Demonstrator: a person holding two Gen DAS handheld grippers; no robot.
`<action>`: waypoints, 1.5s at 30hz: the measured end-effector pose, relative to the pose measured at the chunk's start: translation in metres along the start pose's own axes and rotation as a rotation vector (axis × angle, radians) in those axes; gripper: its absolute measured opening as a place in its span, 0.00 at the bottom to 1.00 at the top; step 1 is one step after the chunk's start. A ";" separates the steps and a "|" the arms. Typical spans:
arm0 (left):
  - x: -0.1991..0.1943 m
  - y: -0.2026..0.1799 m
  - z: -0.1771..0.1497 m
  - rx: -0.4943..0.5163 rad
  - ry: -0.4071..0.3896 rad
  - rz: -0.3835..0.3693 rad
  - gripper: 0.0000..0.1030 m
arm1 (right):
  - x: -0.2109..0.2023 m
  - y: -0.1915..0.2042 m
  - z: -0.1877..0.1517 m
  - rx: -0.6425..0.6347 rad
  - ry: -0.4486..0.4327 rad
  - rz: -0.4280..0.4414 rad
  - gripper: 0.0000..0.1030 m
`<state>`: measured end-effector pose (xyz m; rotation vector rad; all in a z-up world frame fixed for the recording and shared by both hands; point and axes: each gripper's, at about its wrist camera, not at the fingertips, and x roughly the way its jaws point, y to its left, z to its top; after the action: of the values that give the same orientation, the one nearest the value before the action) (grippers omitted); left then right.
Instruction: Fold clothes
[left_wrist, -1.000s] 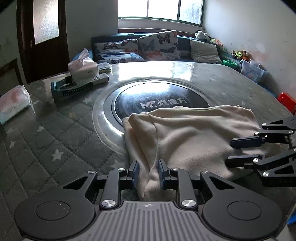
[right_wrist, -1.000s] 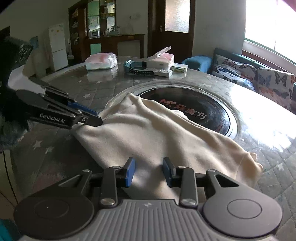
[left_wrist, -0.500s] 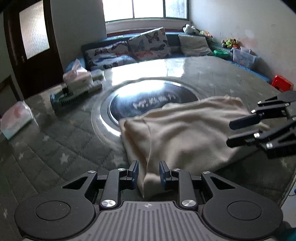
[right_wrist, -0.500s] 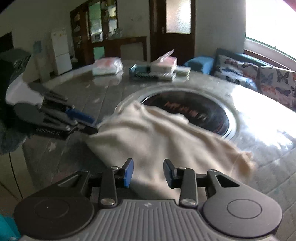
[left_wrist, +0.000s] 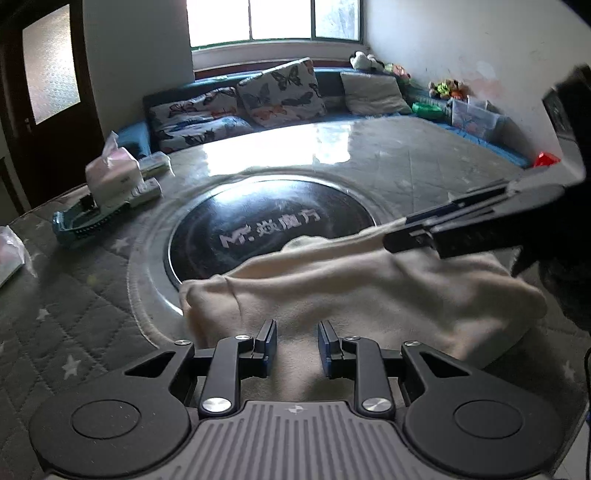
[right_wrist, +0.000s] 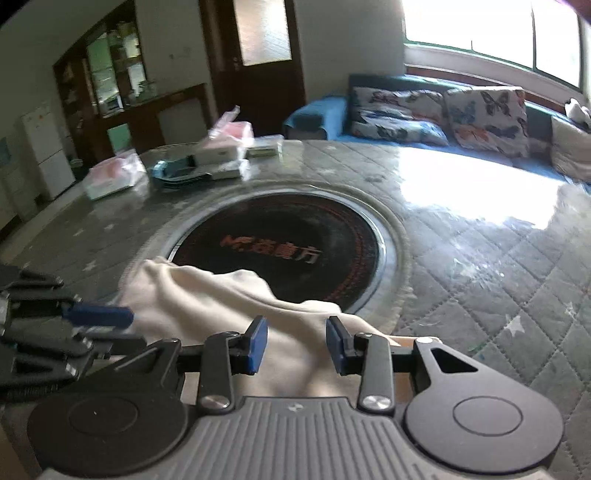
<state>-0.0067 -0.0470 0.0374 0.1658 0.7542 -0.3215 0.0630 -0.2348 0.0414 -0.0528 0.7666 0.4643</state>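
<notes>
While the cream garment (left_wrist: 354, 291) lies on the worktop (left_wrist: 74, 317), your left tongs (left_wrist: 297, 345) and right tongs (right_wrist: 295, 345) hover low over it, both with jaws apart, gripping nothing.

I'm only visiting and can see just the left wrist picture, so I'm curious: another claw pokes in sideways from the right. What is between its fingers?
Observer: In the right wrist view, the cream garment bunches up between the two blue pads of the right claw. The pads stand apart, and I can't tell whether they squeeze it.
Visitor: What's in the room past my left edge?
Observer: A dark wooden cabinet with glass shelves and a white fridge stand against the far wall.
Visitor: And the plastic thing cut off at my left edge?
Observer: It is a soft tissue pack, pink under a clear wrap, lying whole on the quilted table.
</notes>
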 end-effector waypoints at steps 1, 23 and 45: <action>0.003 -0.001 0.000 0.004 0.005 -0.001 0.26 | 0.005 -0.002 0.000 0.010 0.006 -0.013 0.34; 0.026 0.014 0.027 -0.036 0.000 0.024 0.45 | 0.021 -0.007 0.008 -0.001 0.000 -0.081 0.33; 0.043 0.024 0.037 -0.080 -0.003 0.073 0.50 | -0.010 -0.028 -0.015 0.014 -0.025 -0.096 0.32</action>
<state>0.0546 -0.0436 0.0344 0.1171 0.7552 -0.2222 0.0589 -0.2668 0.0337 -0.0705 0.7394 0.3674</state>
